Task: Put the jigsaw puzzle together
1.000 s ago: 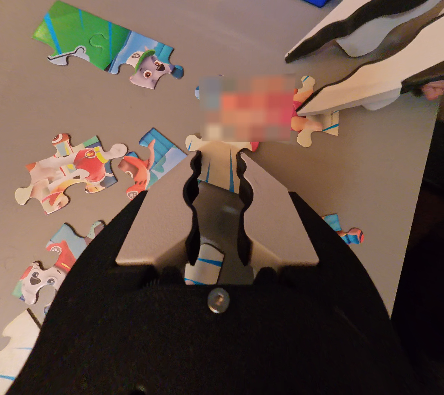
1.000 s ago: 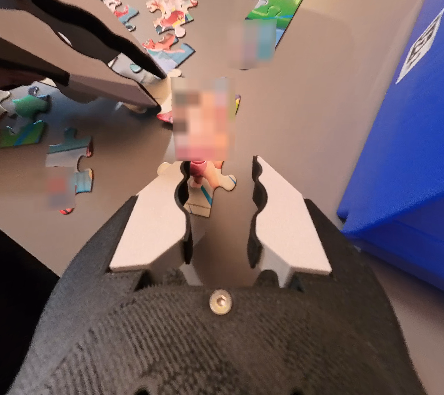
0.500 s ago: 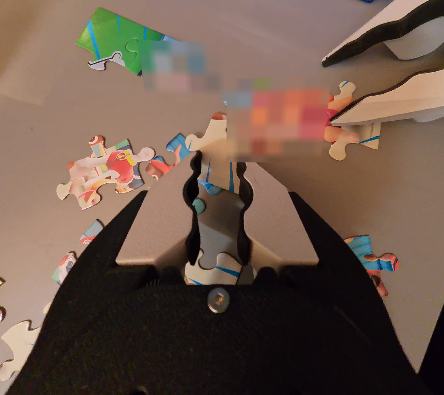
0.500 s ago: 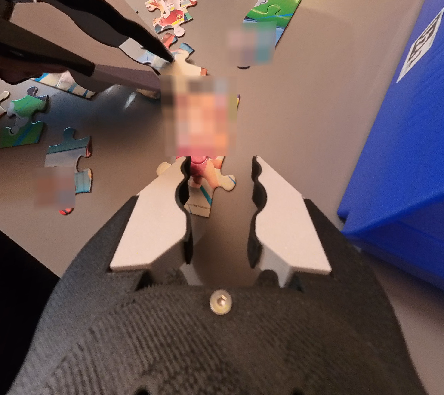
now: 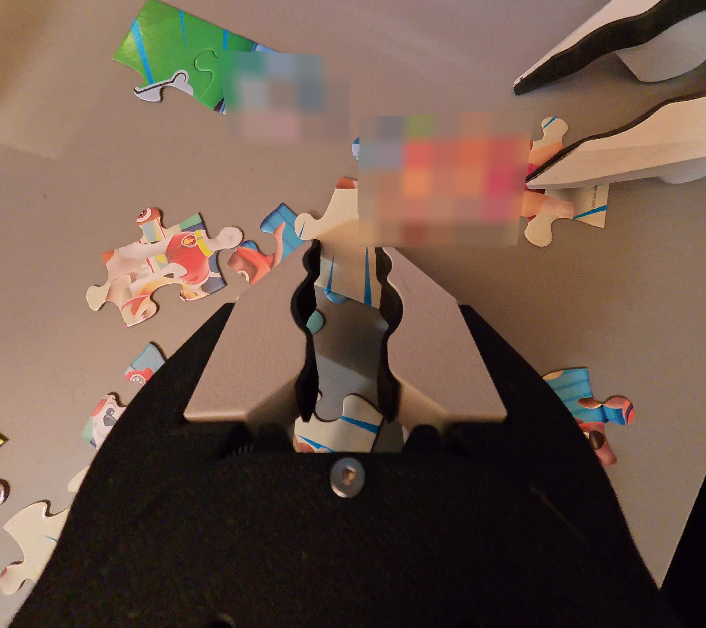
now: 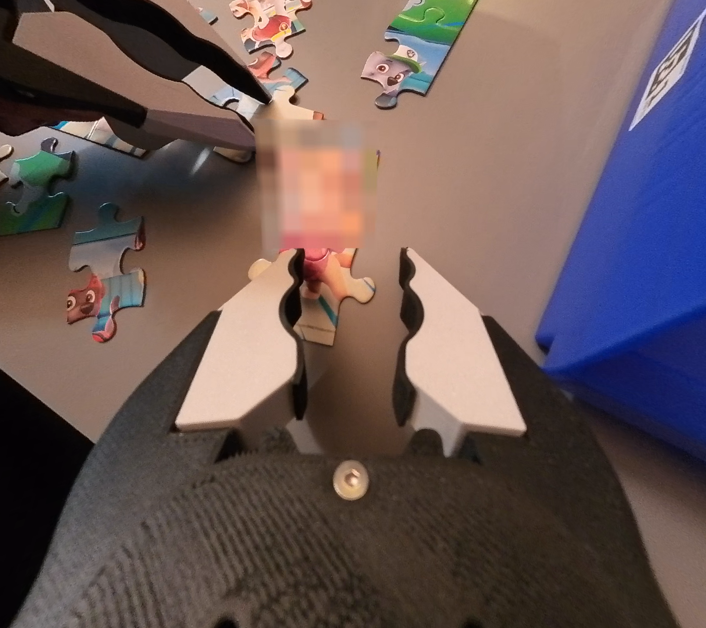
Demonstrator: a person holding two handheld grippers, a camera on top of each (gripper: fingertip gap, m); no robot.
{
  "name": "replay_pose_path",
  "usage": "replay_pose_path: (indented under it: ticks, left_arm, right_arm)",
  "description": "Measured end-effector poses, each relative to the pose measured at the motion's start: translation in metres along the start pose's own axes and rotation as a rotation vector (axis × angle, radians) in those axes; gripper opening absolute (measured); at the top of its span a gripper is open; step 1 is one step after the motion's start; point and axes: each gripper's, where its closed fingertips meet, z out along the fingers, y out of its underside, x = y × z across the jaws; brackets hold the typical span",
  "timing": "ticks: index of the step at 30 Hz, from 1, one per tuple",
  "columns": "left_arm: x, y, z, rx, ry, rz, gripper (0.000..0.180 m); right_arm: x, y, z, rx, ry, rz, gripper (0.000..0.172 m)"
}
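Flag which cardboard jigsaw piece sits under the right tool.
The pink-and-cream cardboard jigsaw piece, partly beneath the right tool's left finger; the rest lie farther off.

Ahead of the left gripper [image 5: 347,250], a cream puzzle piece [image 5: 345,266] is part blurred; both grippers' bodies hide pieces beneath.

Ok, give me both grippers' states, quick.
Left gripper: closed on a cream, blue-striped puzzle piece.
Right gripper: open; a pink puzzle piece lies ungripped between its fingers.
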Motion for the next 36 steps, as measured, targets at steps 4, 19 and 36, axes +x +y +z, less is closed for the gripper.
replay_pose_path:
  ticks: [4, 19, 36]
  left_arm:
    - [-0.002, 0.000, -0.001, 0.003, -0.006, -0.003, 0.027]
    - [-0.005, -0.002, -0.003, 0.017, 0.008, -0.037, 0.026]
    - [-0.008, 0.010, -0.025, 0.034, -0.008, -0.071, 0.027]
  right_arm:
    - [0.000, 0.000, 0.000, 0.000, 0.001, 0.000, 0.049]
    - [0.000, 0.000, 0.000, 0.000, 0.002, 0.000, 0.049]
    - [0.001, 0.000, 0.000, 0.001, 0.007, 0.002, 0.047]
